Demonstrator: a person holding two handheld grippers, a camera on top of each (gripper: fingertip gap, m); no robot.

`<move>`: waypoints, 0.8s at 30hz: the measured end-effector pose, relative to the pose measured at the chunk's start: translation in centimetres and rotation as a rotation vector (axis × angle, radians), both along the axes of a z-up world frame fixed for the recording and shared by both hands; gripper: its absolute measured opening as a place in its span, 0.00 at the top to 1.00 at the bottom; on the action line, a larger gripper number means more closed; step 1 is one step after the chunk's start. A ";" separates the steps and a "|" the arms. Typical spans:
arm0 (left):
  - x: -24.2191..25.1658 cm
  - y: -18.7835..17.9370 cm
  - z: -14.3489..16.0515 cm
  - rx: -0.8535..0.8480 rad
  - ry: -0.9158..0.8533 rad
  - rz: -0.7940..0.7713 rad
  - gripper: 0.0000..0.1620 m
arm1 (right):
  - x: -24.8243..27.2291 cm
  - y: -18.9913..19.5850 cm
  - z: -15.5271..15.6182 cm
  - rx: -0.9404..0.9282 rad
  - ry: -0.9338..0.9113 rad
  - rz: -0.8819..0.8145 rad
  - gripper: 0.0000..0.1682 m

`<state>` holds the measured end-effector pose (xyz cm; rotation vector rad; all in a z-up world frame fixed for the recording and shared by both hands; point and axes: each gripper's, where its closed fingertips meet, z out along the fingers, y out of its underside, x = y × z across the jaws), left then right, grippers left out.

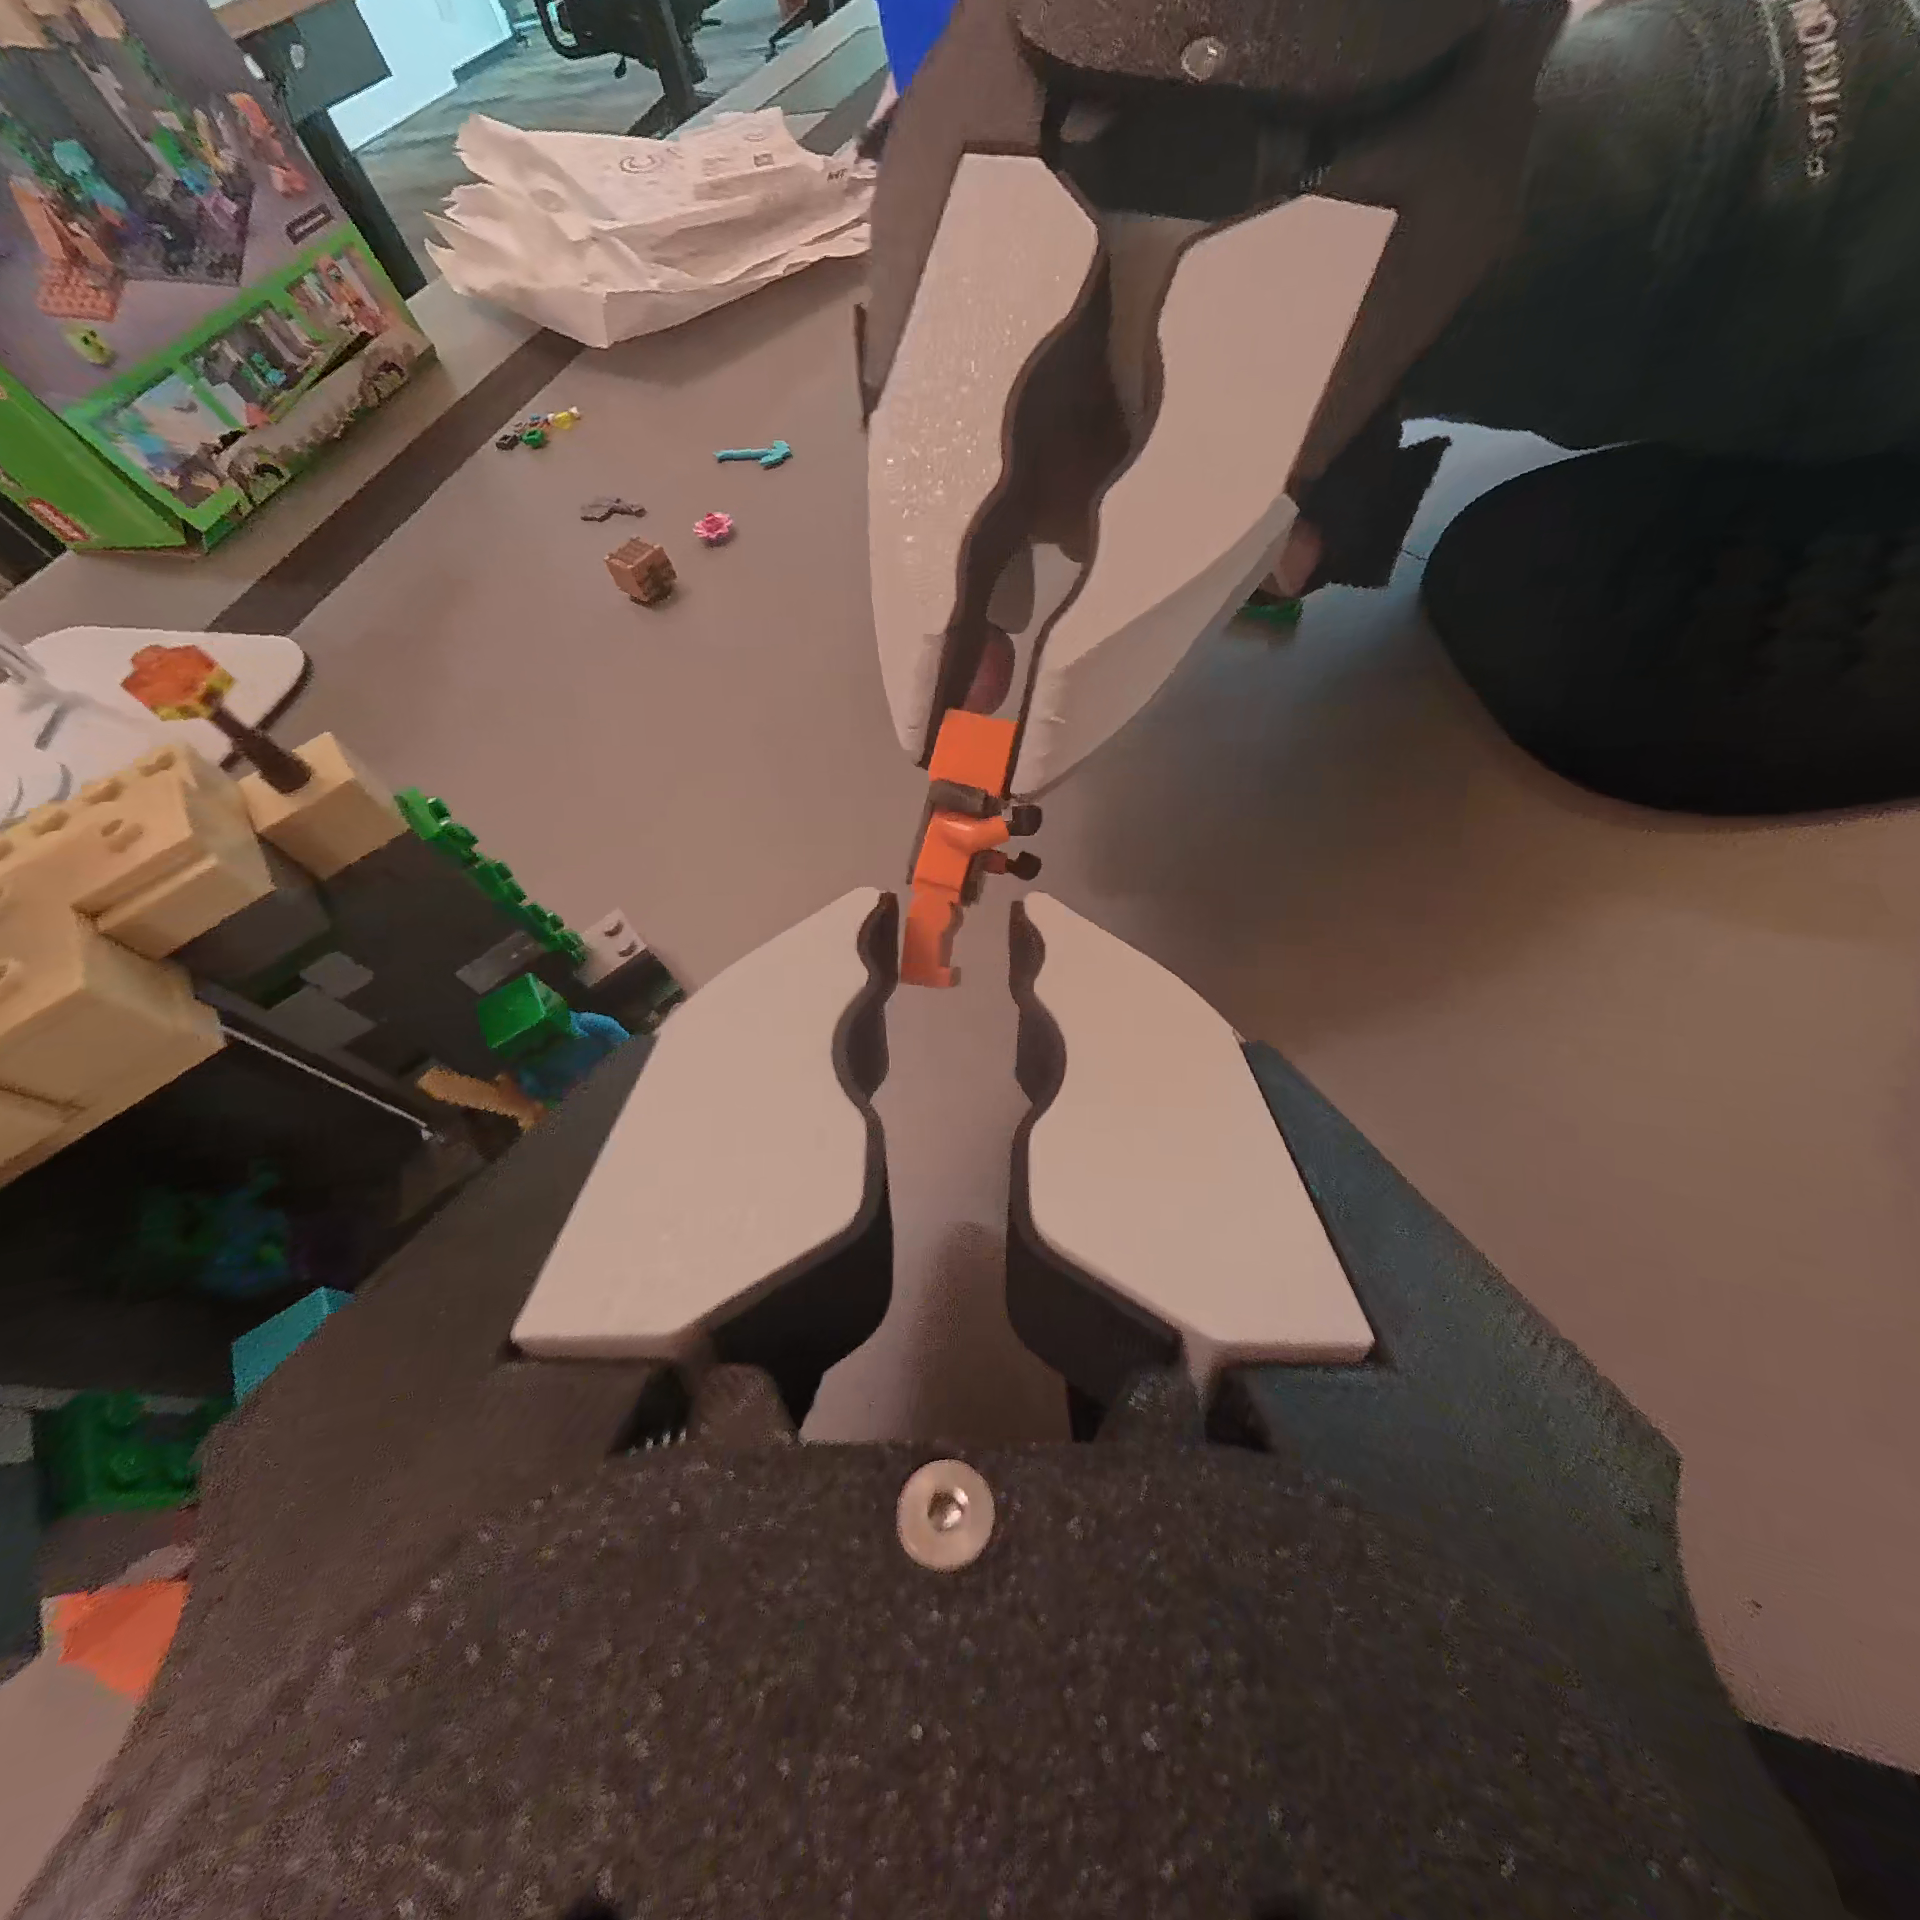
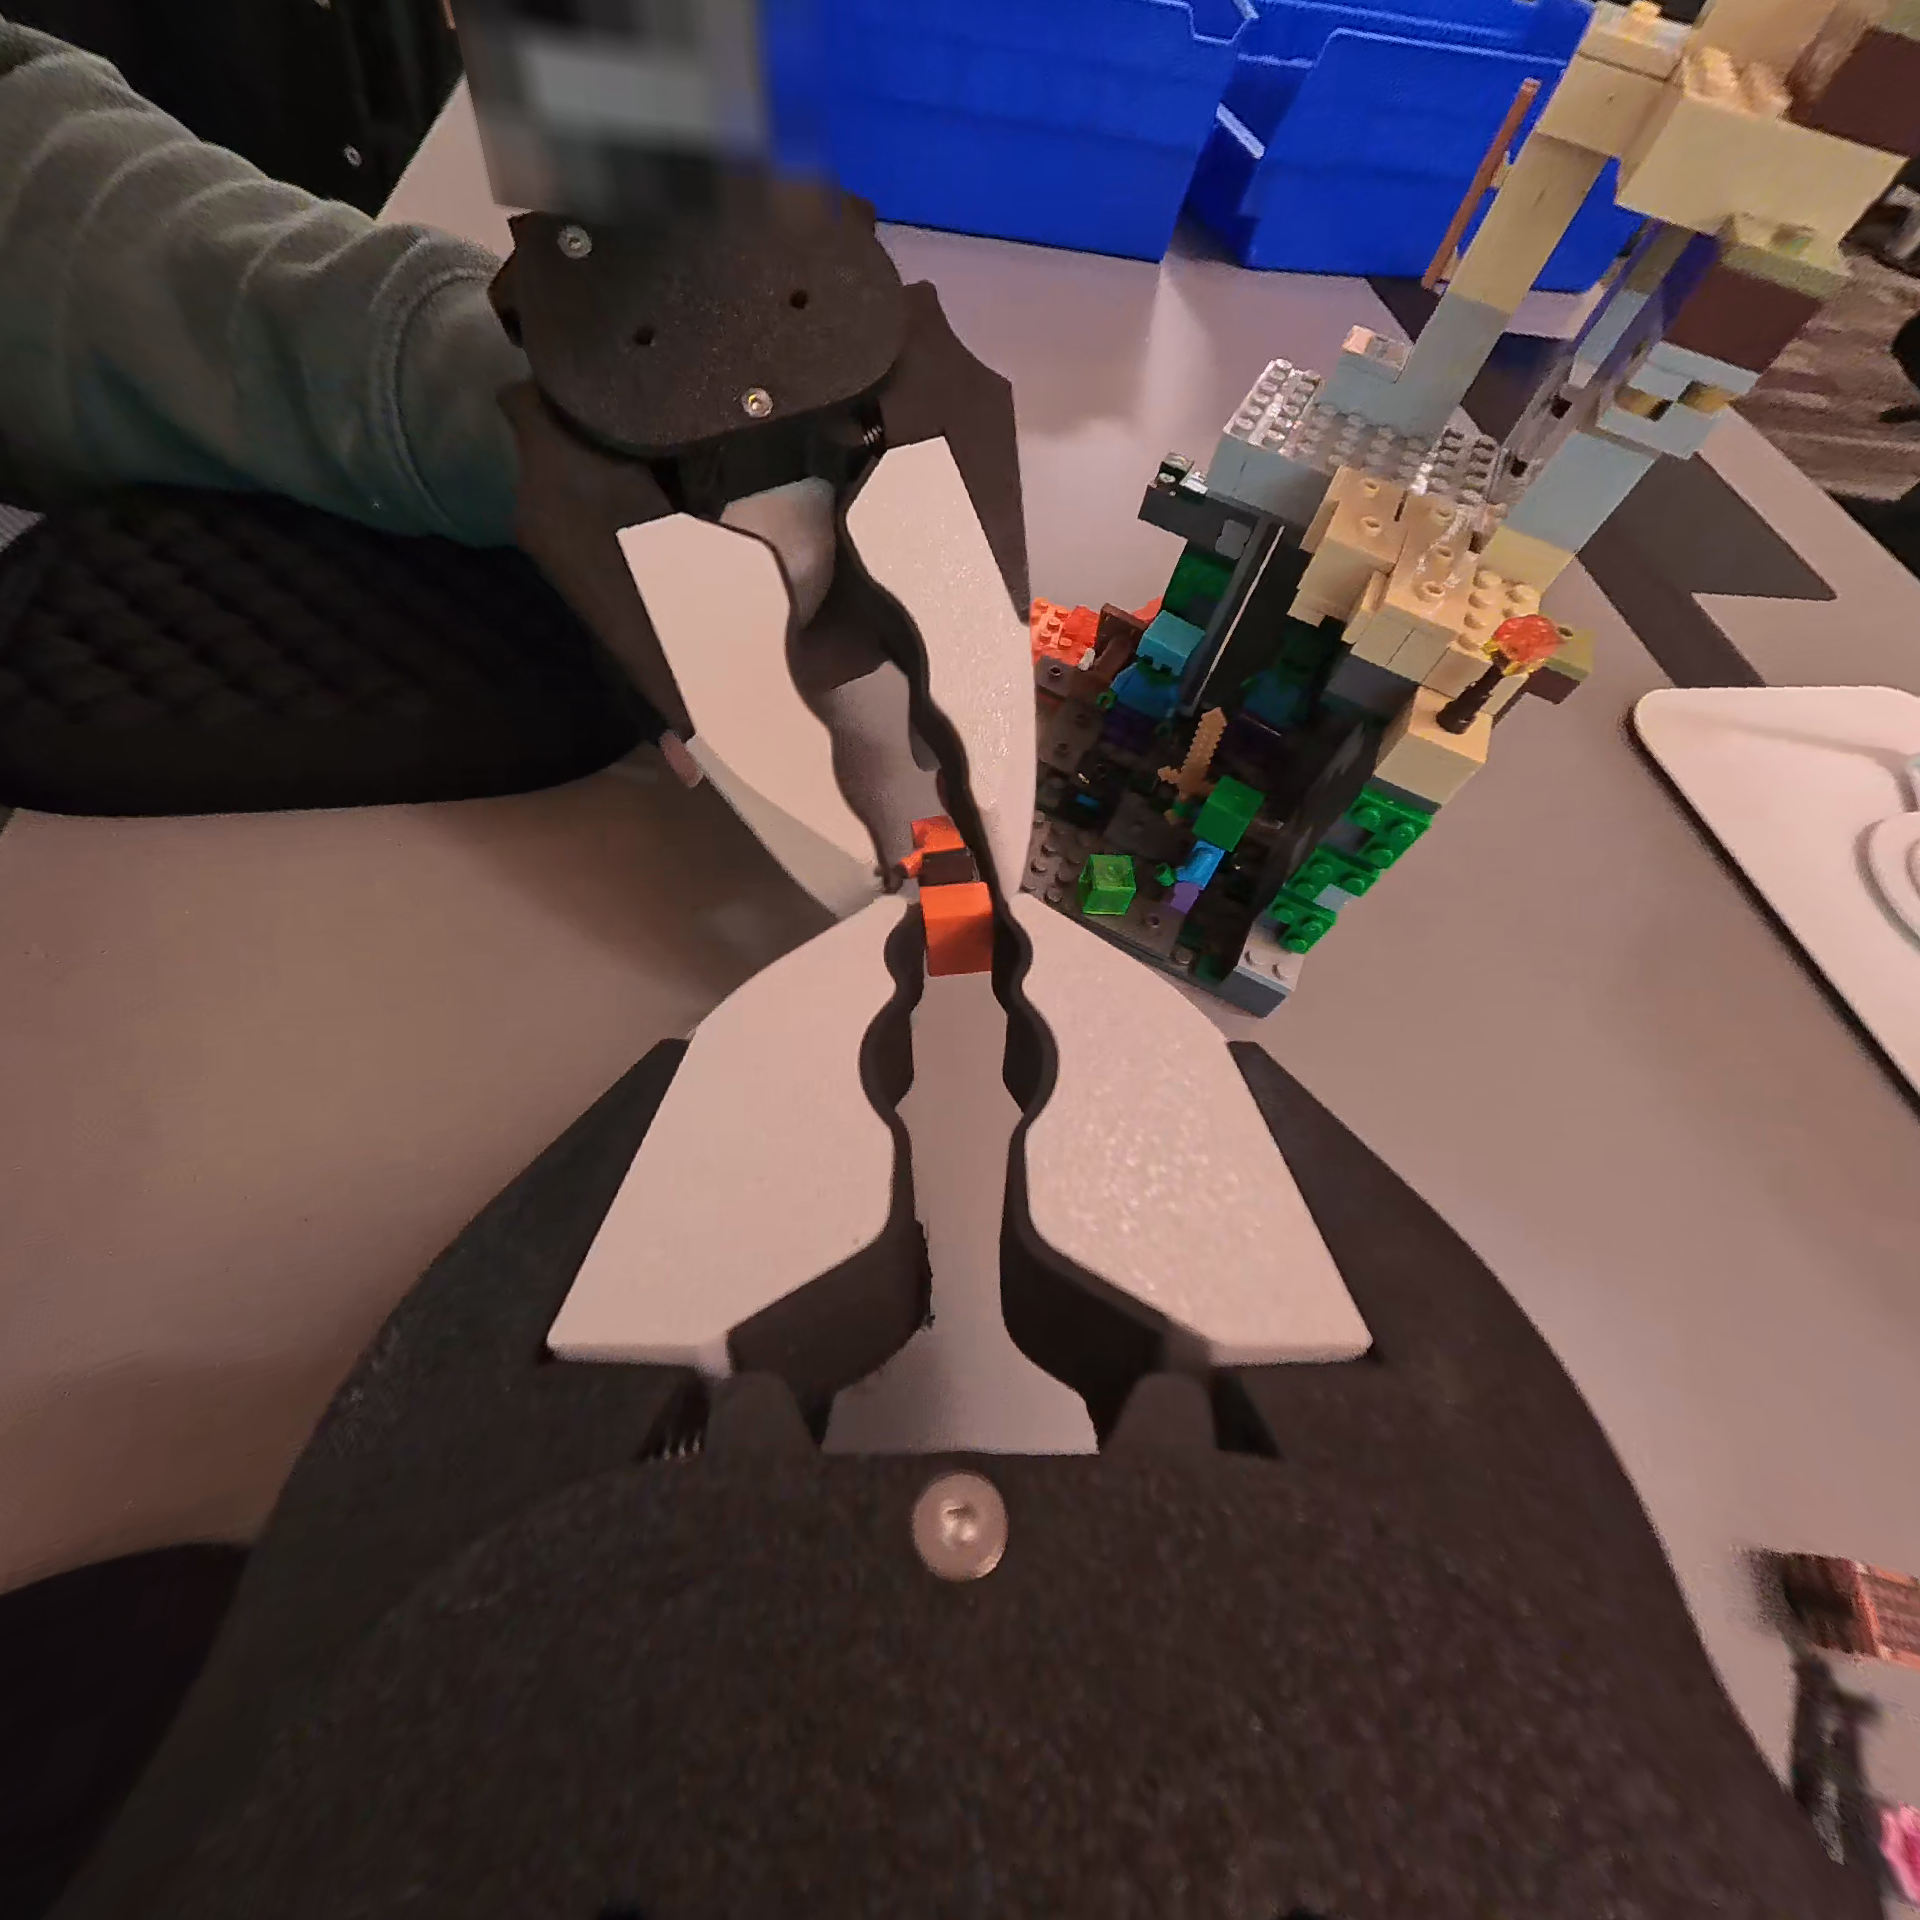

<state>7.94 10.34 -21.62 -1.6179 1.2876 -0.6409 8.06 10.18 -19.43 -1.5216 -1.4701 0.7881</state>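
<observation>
A small orange brick figure [image 1: 951, 852] hangs in the air between my two grippers, above the grey table [image 1: 1455, 1039]. My right gripper [image 2: 958, 920] is shut on the figure's square orange head [image 2: 956, 930]. It shows in the left wrist view [image 1: 982, 753] coming down from above. My left gripper [image 1: 951, 920] has its jaws a little apart around the figure's legs [image 1: 930, 940]. The left fingertip touches the legs and a gap shows beside the right fingertip. The left gripper also shows in the right wrist view [image 2: 935, 873], held by a hand in a grey-green sleeve [image 2: 208, 312].
A tall brick model [image 2: 1351, 644] stands close beside the grippers, seen at the left in the left wrist view [image 1: 156, 883]. Loose small pieces [image 1: 644, 566], a toy box [image 1: 187, 312] and crumpled paper bags [image 1: 644, 229] lie farther off. Blue bins [image 2: 1039, 135] and a white board [image 2: 1787, 831] are also there. My two grippers' fingertips are within a few centimetres of each other.
</observation>
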 end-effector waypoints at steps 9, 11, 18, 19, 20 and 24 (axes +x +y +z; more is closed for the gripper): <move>0.4 -1.1 0.3 -0.089 -0.038 -0.059 0.94 | 0.3 -1.0 0.4 -0.127 0.018 0.054 0.93; 0.6 -1.6 0.6 -0.133 -0.067 -0.081 0.94 | 0.5 -1.4 0.7 -0.158 0.028 0.077 0.93; 0.8 -2.4 1.4 -0.261 -0.153 -0.133 0.95 | 0.9 -1.9 1.3 -0.257 0.097 0.124 0.93; 0.8 -2.5 1.4 -0.261 -0.155 -0.136 0.95 | 0.9 -1.9 1.3 -0.265 0.099 0.126 0.93; 0.9 -2.5 1.3 -0.257 -0.152 -0.140 0.95 | 0.9 -1.9 1.2 -0.269 0.094 0.126 0.93; 1.0 -2.4 0.8 -0.230 -0.122 -0.123 0.95 | 1.1 -1.8 0.7 -0.269 0.073 0.117 0.93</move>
